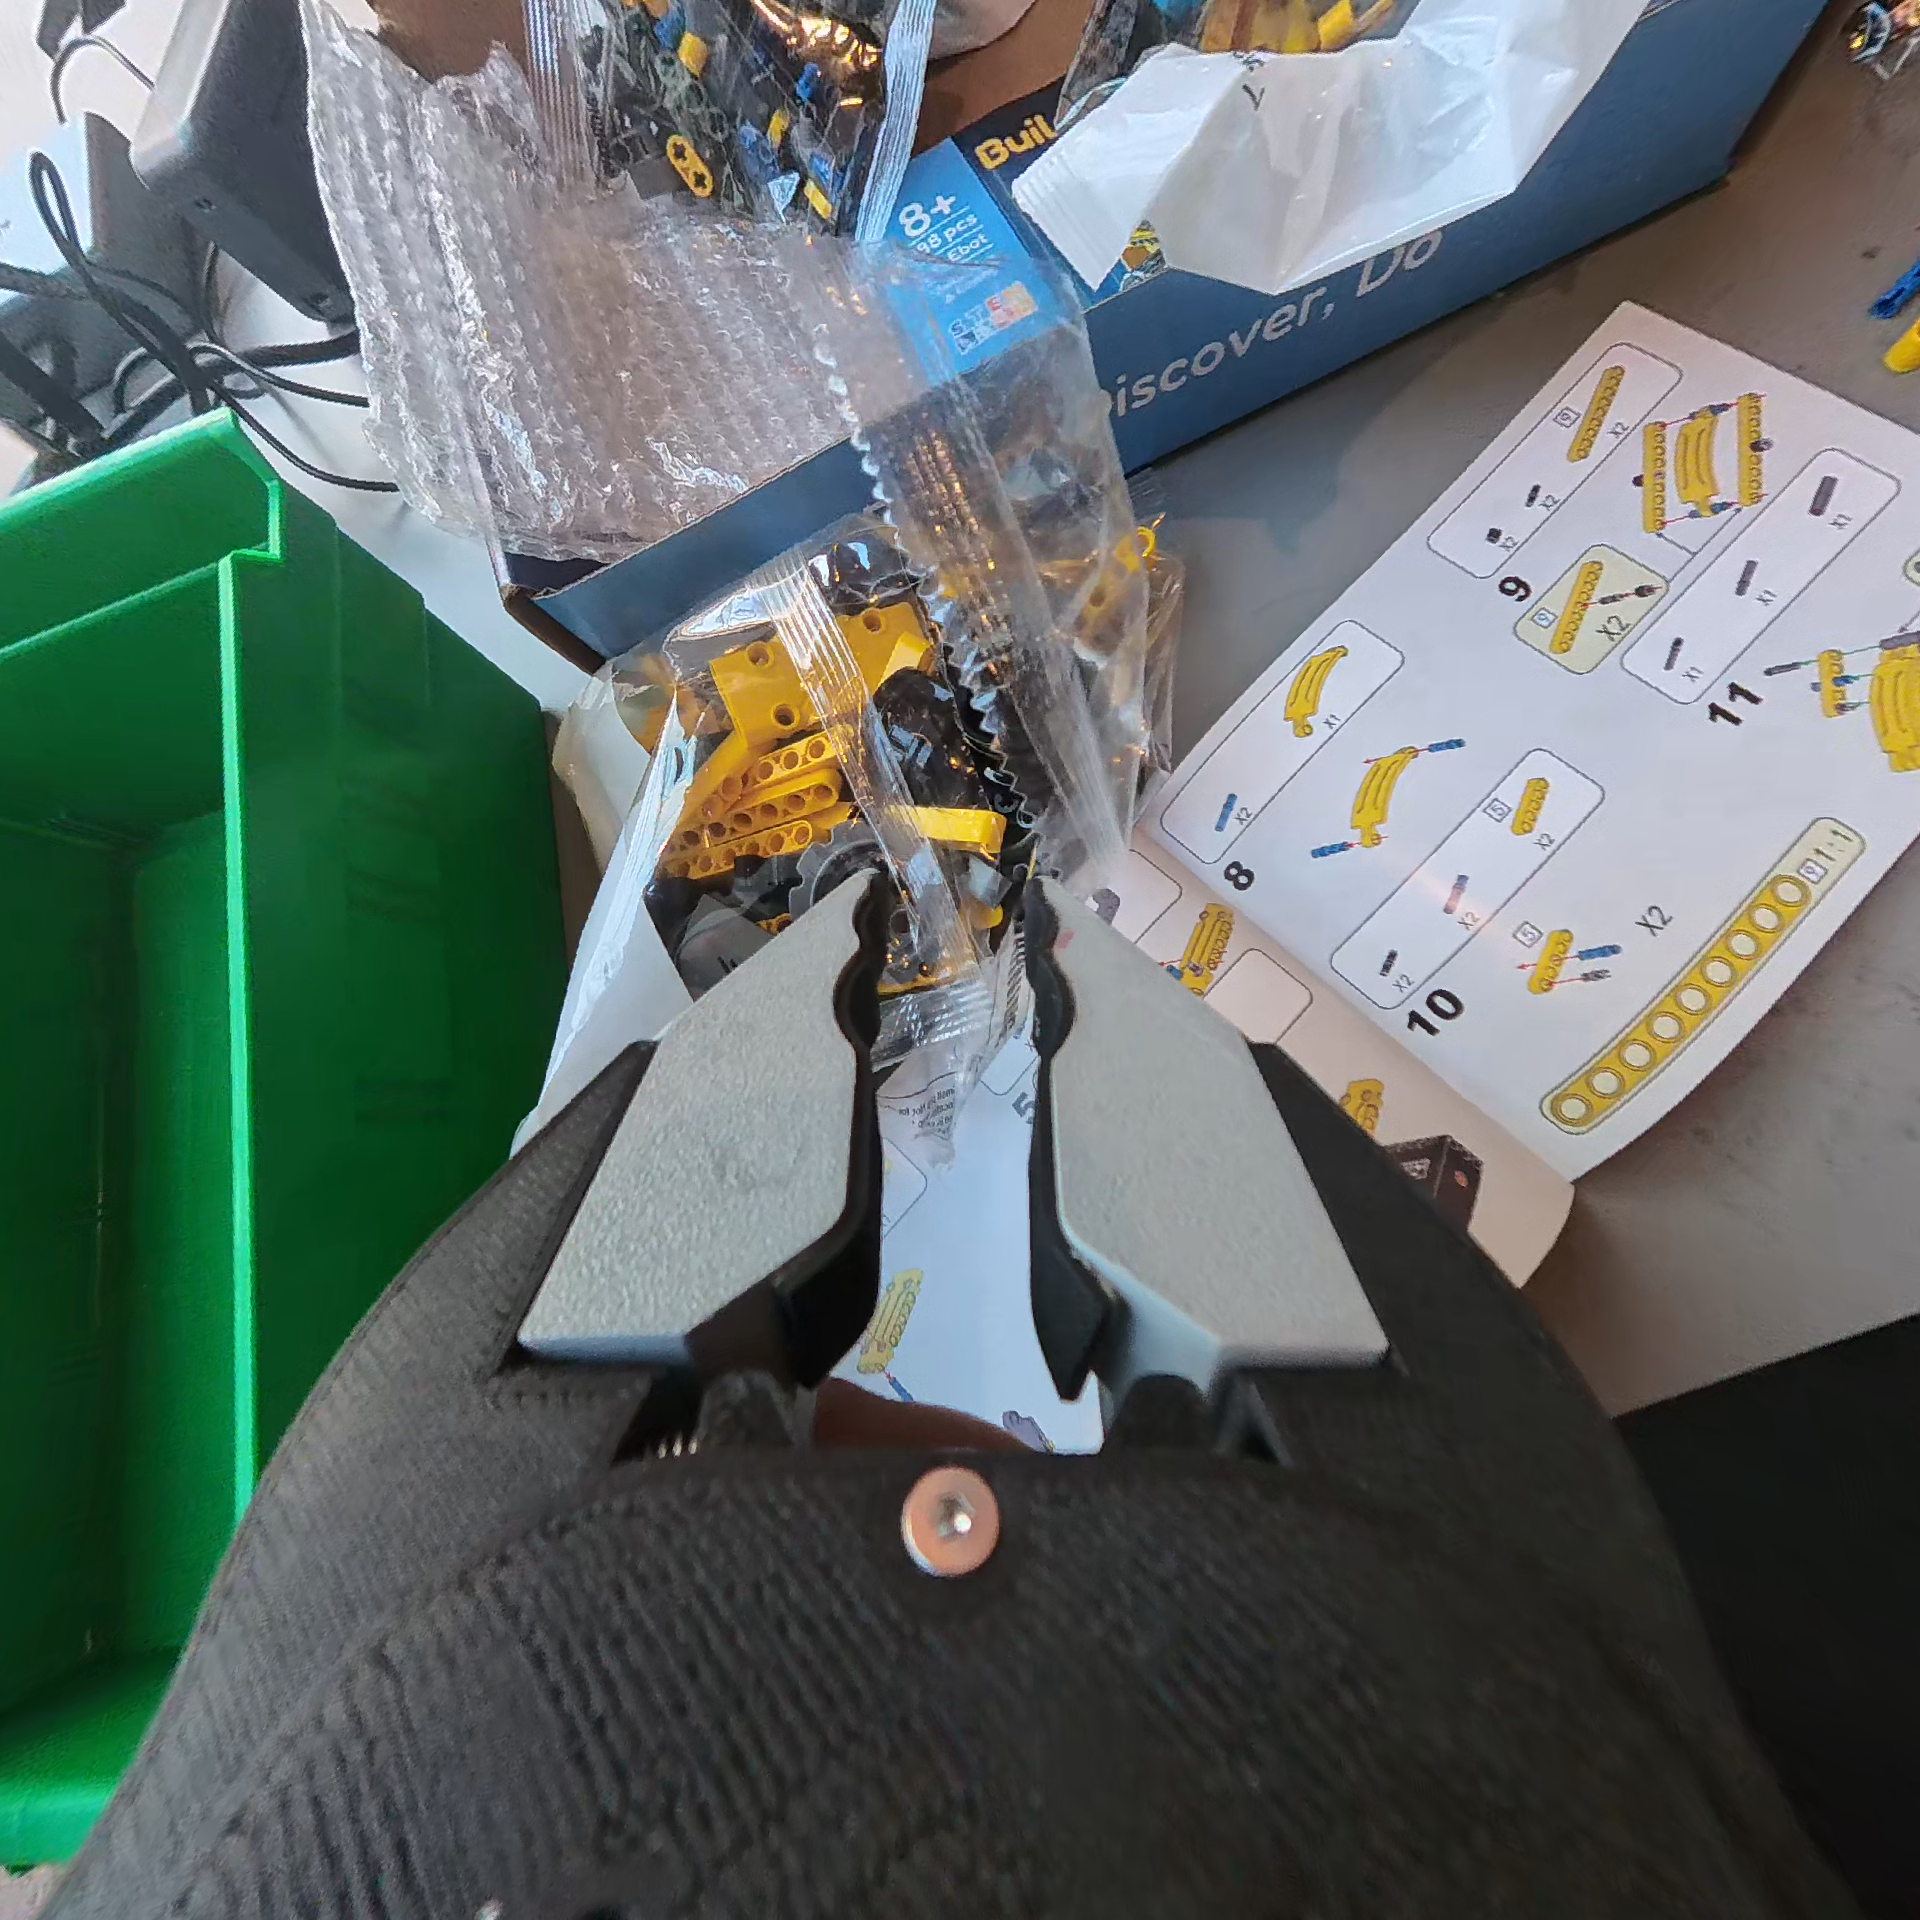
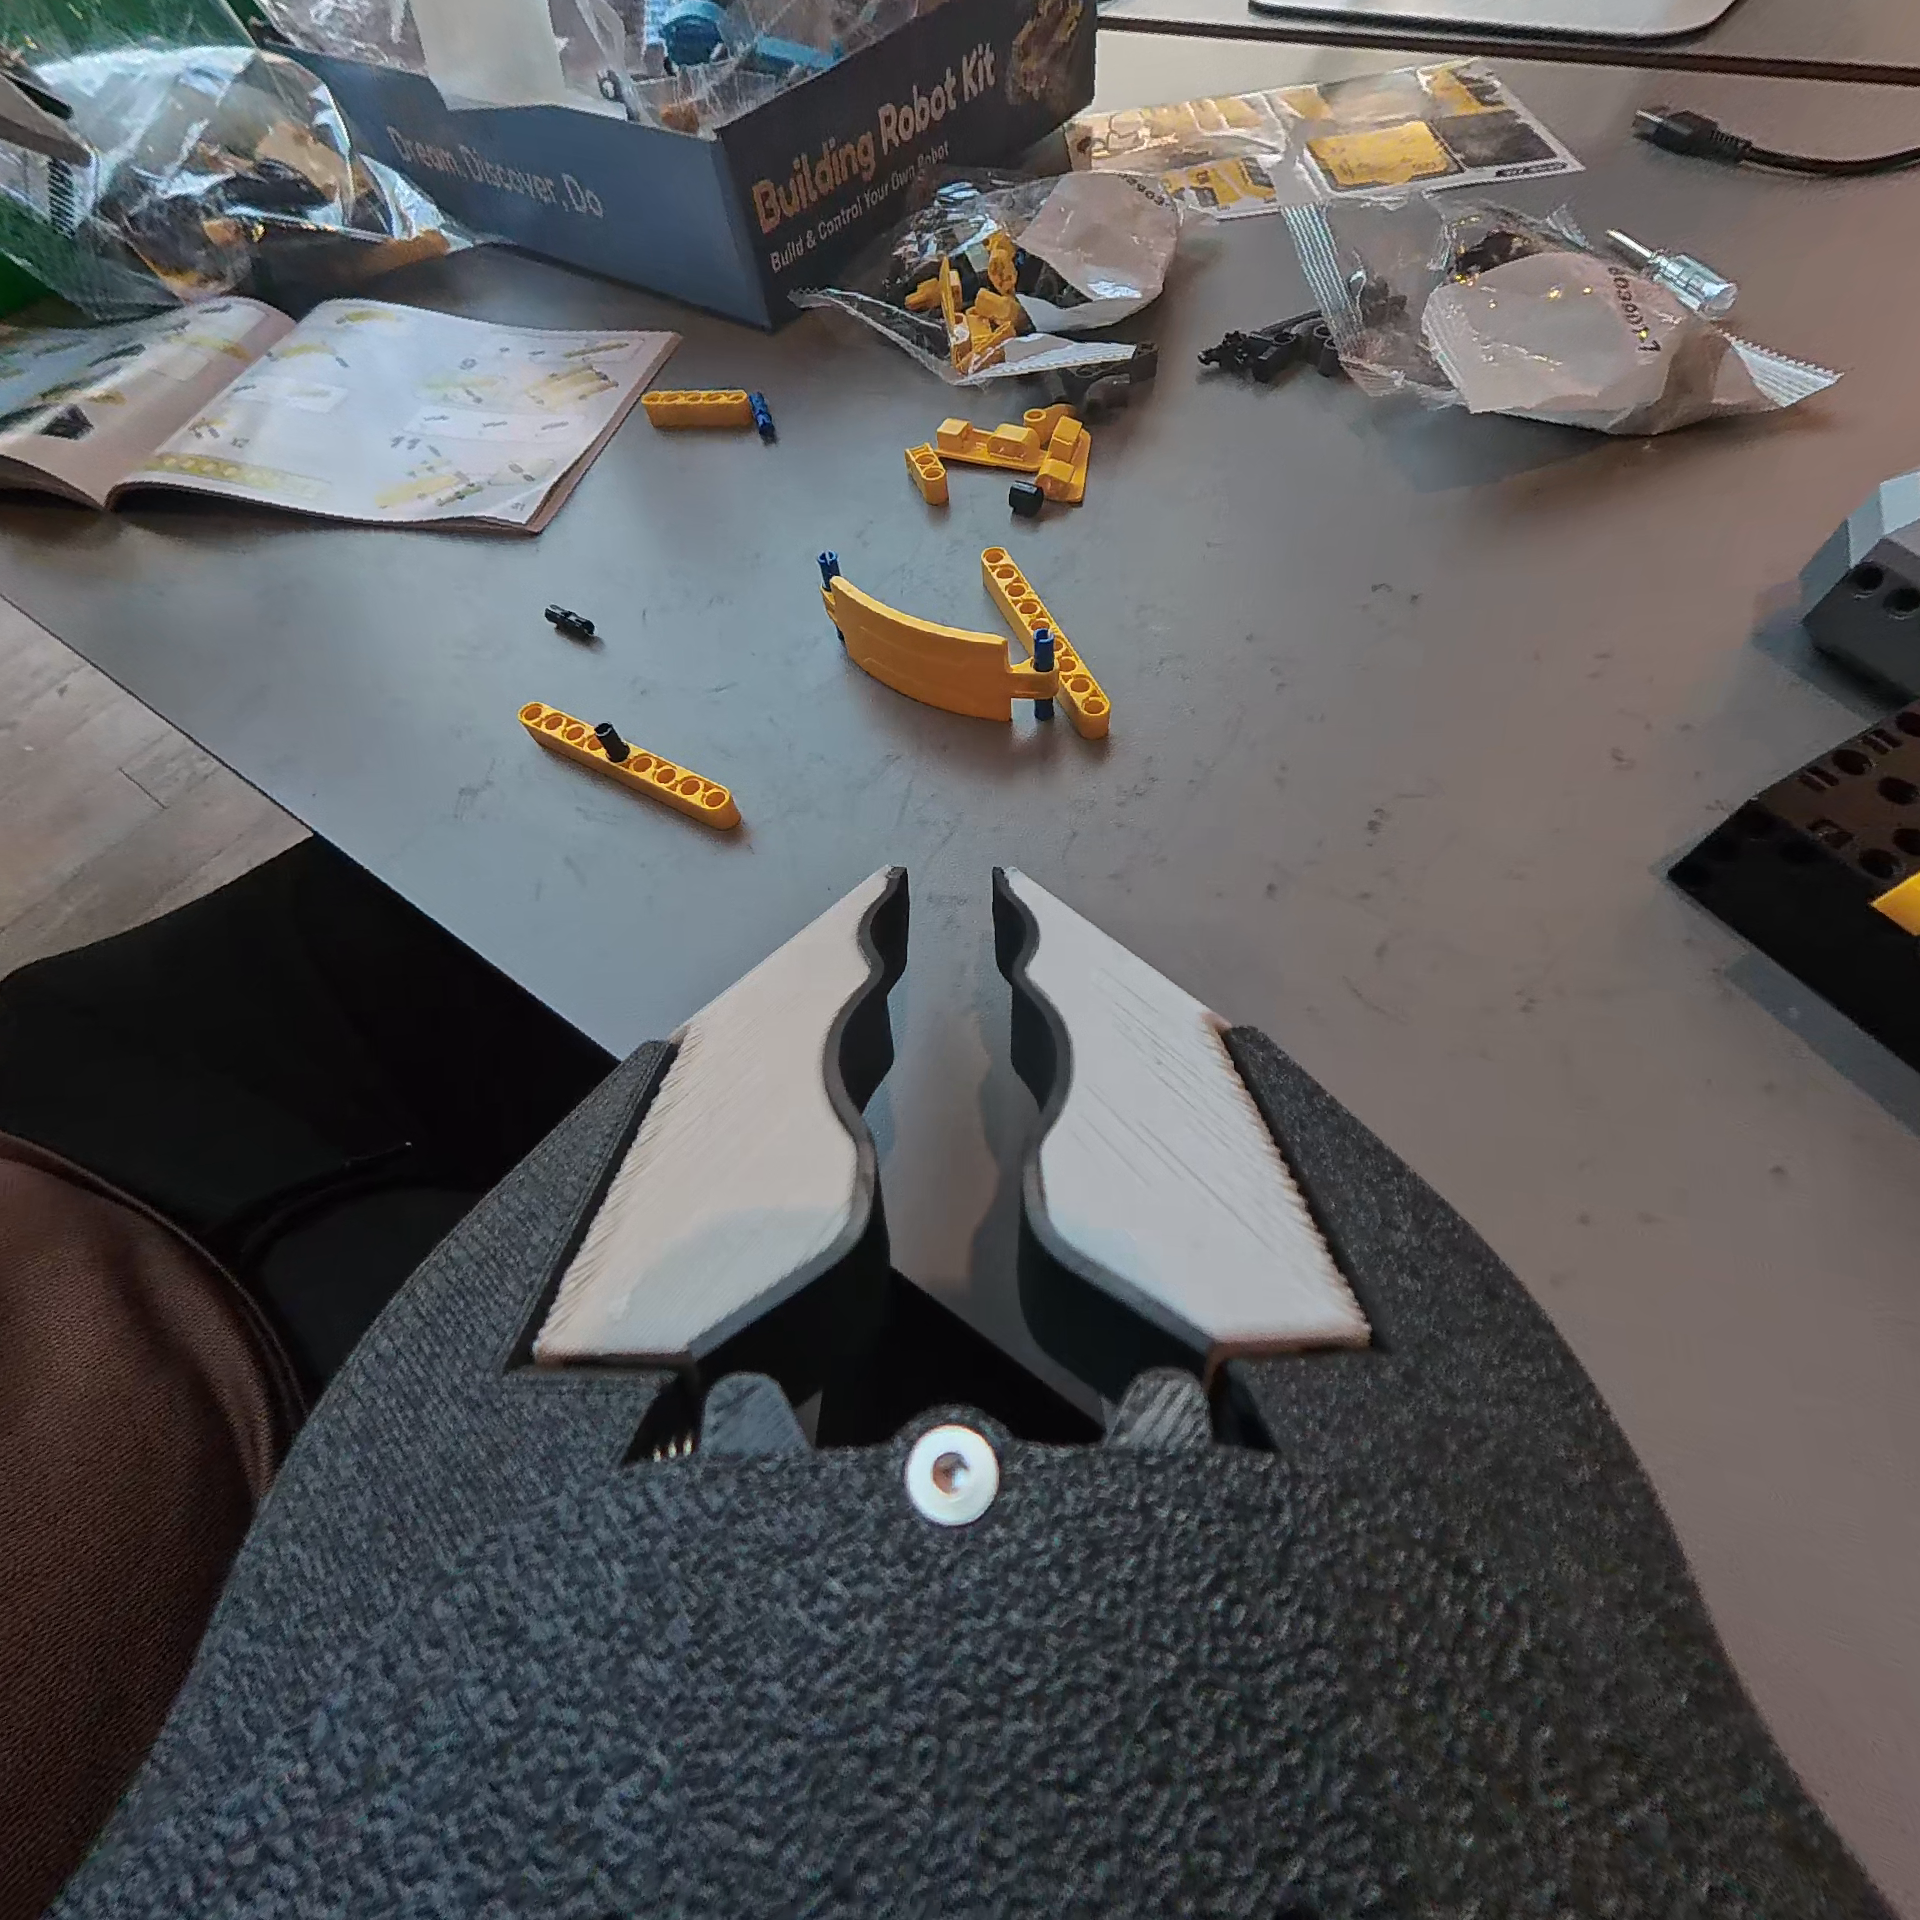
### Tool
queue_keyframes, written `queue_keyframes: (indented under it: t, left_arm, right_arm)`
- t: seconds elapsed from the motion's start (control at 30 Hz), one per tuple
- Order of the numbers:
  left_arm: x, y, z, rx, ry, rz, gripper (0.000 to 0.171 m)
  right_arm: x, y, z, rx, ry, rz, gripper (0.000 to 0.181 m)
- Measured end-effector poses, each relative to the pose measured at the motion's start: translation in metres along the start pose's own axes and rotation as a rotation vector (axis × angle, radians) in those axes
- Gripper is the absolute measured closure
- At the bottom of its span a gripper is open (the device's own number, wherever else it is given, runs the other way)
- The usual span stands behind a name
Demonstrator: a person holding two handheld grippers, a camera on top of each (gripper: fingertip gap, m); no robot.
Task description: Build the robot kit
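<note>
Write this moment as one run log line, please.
left tongs: shut on clear bag of parts | beside: green bin | right tongs: open, empty, over table | nearest: yellow beam

Bright even daylight, glare on clear plastic bags [image 1: 966, 582], wide-angle edge distortion, soft near foreground

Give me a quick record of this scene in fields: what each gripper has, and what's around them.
left gripper: shut on clear bag of yellow and black parts
beside it: green bin, instruction booklet, blue box
right gripper: open, empty, above grey table
nearest: yellow beam with black pin, curved yellow panel
</note>
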State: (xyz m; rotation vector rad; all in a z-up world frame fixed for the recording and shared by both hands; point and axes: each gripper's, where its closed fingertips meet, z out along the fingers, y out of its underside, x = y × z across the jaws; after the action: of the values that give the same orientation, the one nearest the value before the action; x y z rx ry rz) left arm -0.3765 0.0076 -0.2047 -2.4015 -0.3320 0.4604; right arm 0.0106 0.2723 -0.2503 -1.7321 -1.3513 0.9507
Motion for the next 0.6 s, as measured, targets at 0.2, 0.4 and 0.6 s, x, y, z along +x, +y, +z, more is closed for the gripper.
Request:
queue_keyframes:
  t: [0.2, 0.4, 0.6]
  left_arm:
    - [0.0011, -0.0012, -0.0008, 0.003, 0.0, 0.002, 0.149]
    - [0.001, -0.0008, -0.0012, 0.003, 0.0, 0.003, 0.148]
    - [0.001, -0.0015, -0.0028, 0.009, 0.006, 0.001, 0.146]
  right_arm:
    - [0.0008, -0.0007, -0.0012, 0.005, 0.002, 0.0, 0.166]
    - [0.0009, -0.0007, -0.0013, 0.005, 0.002, -0.002, 0.166]
    - [0.0007, -0.0004, -0.0008, 0.003, 0.003, -0.003, 0.166]
